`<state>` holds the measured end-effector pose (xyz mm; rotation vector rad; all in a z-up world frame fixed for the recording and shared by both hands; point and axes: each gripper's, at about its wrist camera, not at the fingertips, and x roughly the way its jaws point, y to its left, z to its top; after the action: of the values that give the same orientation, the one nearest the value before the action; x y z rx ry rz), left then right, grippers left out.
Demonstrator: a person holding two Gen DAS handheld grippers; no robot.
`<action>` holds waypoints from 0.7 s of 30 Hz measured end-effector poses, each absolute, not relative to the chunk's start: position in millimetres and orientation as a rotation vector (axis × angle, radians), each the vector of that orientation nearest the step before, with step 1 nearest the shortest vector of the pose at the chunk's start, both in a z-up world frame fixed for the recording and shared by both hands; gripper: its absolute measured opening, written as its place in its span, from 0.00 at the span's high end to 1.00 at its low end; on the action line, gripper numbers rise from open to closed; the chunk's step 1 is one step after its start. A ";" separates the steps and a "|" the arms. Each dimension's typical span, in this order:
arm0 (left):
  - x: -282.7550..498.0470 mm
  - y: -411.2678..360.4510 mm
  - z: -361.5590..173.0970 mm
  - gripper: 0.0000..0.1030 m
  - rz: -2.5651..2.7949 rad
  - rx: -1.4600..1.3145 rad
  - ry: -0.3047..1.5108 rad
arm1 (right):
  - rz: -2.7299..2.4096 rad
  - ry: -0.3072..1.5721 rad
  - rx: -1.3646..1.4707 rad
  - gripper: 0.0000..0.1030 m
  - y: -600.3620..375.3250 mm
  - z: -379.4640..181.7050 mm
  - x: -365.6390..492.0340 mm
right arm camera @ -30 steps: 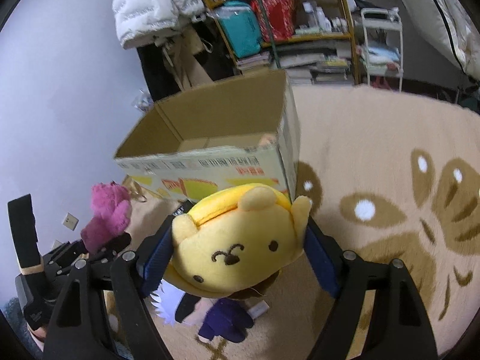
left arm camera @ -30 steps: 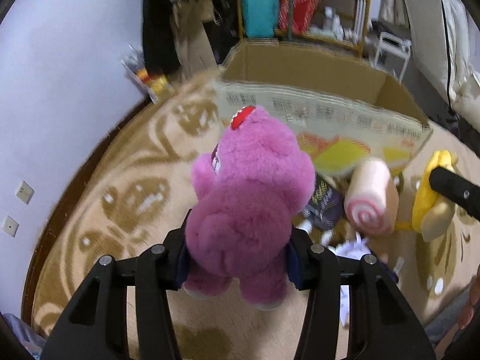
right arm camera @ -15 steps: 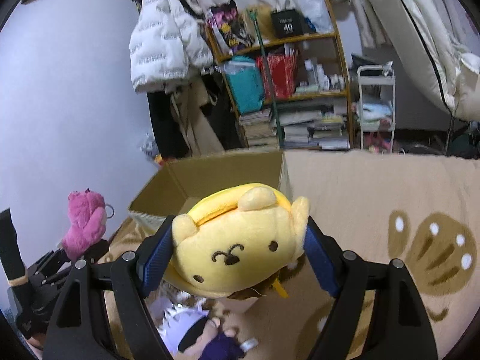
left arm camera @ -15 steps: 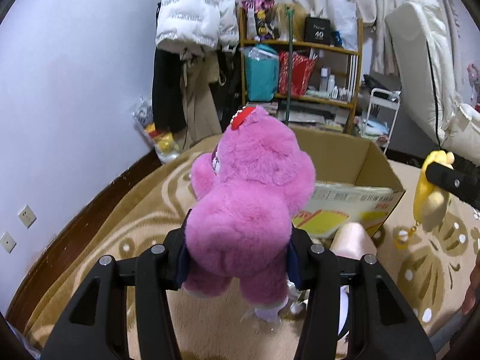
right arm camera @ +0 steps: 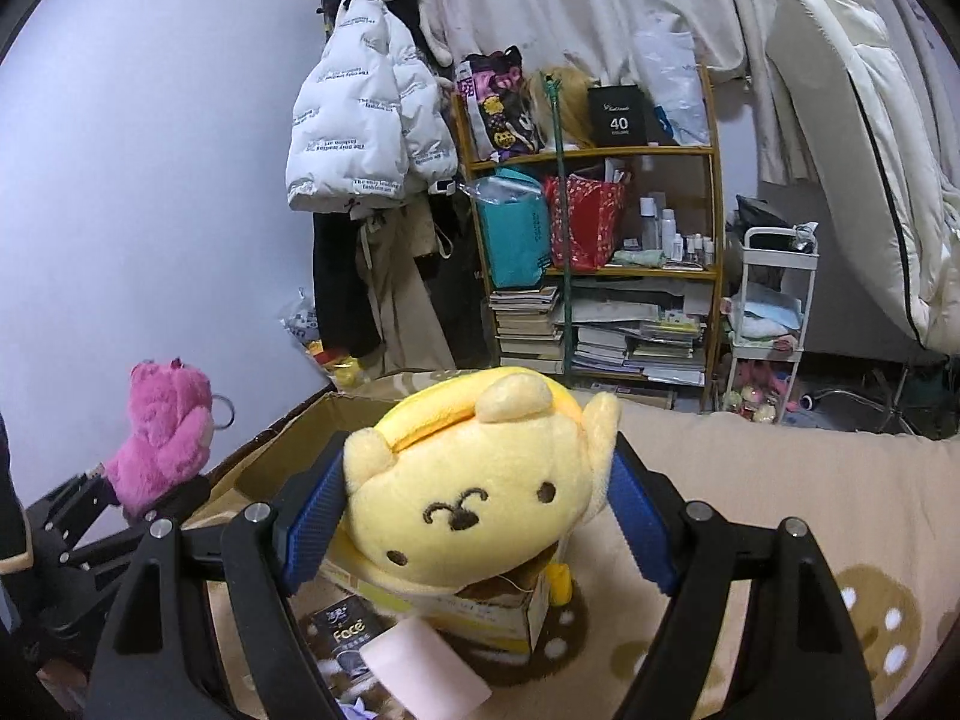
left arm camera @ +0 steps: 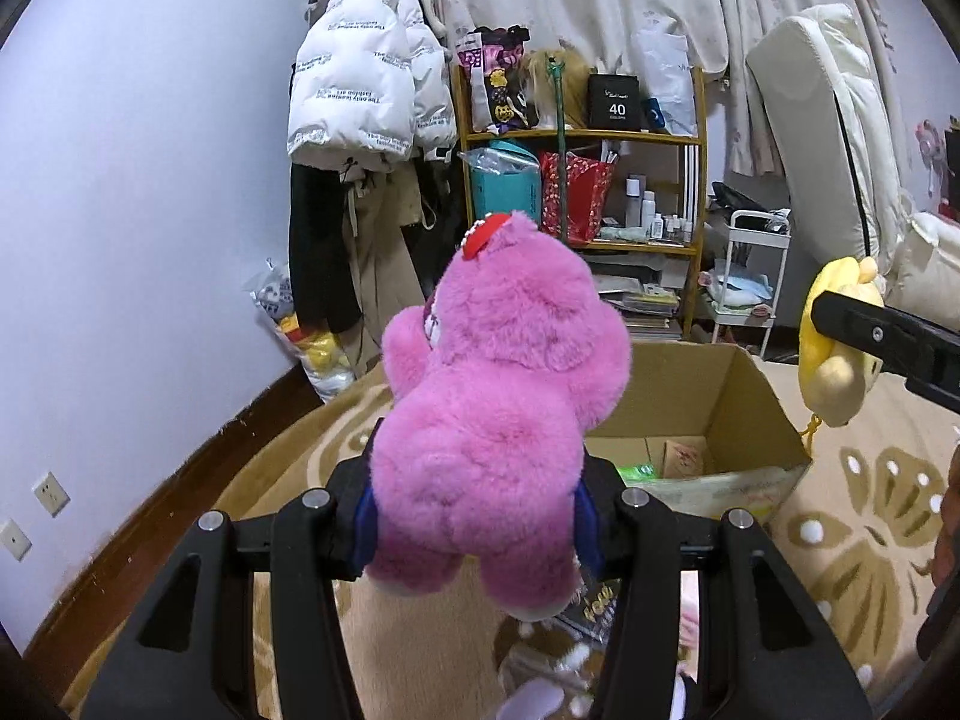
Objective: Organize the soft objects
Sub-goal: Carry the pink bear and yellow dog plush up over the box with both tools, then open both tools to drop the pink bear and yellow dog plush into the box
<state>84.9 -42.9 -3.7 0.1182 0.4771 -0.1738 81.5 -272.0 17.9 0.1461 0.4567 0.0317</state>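
Observation:
My left gripper [left arm camera: 474,516] is shut on a fluffy pink plush bear [left arm camera: 498,414], held in the air with its back toward the camera. The right gripper [right arm camera: 474,516] is shut on a yellow plush dog [right arm camera: 480,492], face toward the lens. Behind both toys an open cardboard box [left arm camera: 738,420] stands on the rug, seen again in the right wrist view as the box [right arm camera: 288,456] beyond the yellow toy. In the right wrist view the pink bear [right arm camera: 168,432] shows at the left; in the left wrist view the yellow dog [left arm camera: 834,348] shows at the right.
A pink roll-shaped plush [right arm camera: 420,666], a dark "Face" packet [right arm camera: 348,630] and other small items lie on the patterned rug [right arm camera: 810,492] in front of the box. A wooden shelf [left arm camera: 606,204], hanging coats [left arm camera: 366,78], a white cart [right arm camera: 774,312] and a propped mattress [right arm camera: 864,150] line the back.
Both grippers have risen and tilted upward with their toys still held. The box and floor items have dropped lower in view, and the shelf and wall now fill the background.

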 end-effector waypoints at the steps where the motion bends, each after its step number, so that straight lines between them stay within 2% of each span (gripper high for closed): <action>1: 88.8 -44.8 -3.5 0.52 -0.175 0.121 0.474 | 0.034 0.461 0.145 0.17 -272.4 16.9 84.6; 14: 133.2 -56.7 -9.3 0.52 -0.178 0.123 0.481 | 0.101 0.422 0.217 0.17 -277.3 22.2 120.0; 21: 141.6 -67.2 -27.3 0.52 -0.210 0.156 0.528 | 0.100 0.498 0.206 0.17 -275.2 -2.1 136.9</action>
<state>141.6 -67.2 -27.3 0.1561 0.5280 -0.2098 136.9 -275.2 -2.1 0.2056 0.4979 0.0999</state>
